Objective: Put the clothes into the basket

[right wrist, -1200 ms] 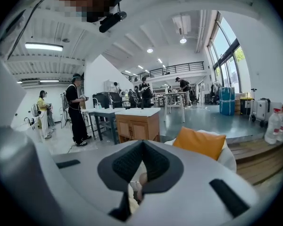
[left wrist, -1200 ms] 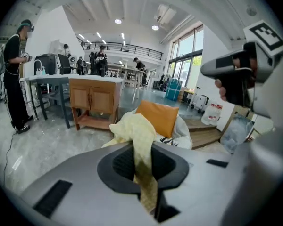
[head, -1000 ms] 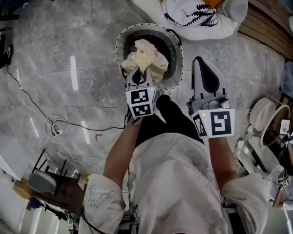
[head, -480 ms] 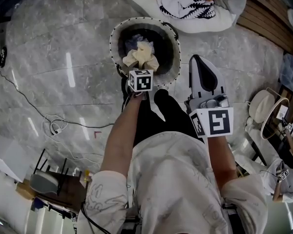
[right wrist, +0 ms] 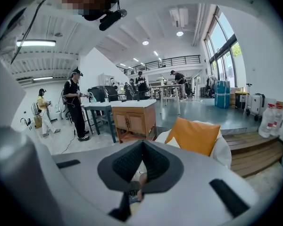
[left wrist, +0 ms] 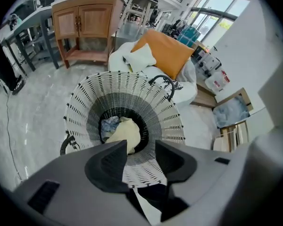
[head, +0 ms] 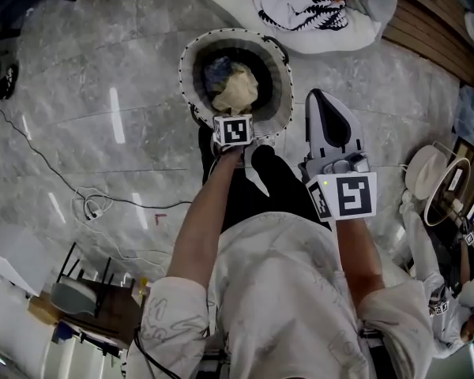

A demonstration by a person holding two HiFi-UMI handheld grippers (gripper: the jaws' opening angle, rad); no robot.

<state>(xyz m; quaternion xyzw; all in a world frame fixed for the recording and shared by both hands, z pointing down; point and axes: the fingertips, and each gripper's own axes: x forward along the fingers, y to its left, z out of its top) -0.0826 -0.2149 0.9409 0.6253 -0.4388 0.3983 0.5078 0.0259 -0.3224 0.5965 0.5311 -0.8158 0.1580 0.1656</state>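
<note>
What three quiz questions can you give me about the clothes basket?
1. True or false: the cream cloth lies inside the basket.
2. The cushion beyond the basket is: A orange, B green, C blue.
3. Which gripper has its jaws together?
Key: 1 true. 2 A. 3 the right gripper; on the left gripper they are opening, with nothing between them.

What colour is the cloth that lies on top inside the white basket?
Pale cream yellow; the cloth shows best in the left gripper view.
</note>
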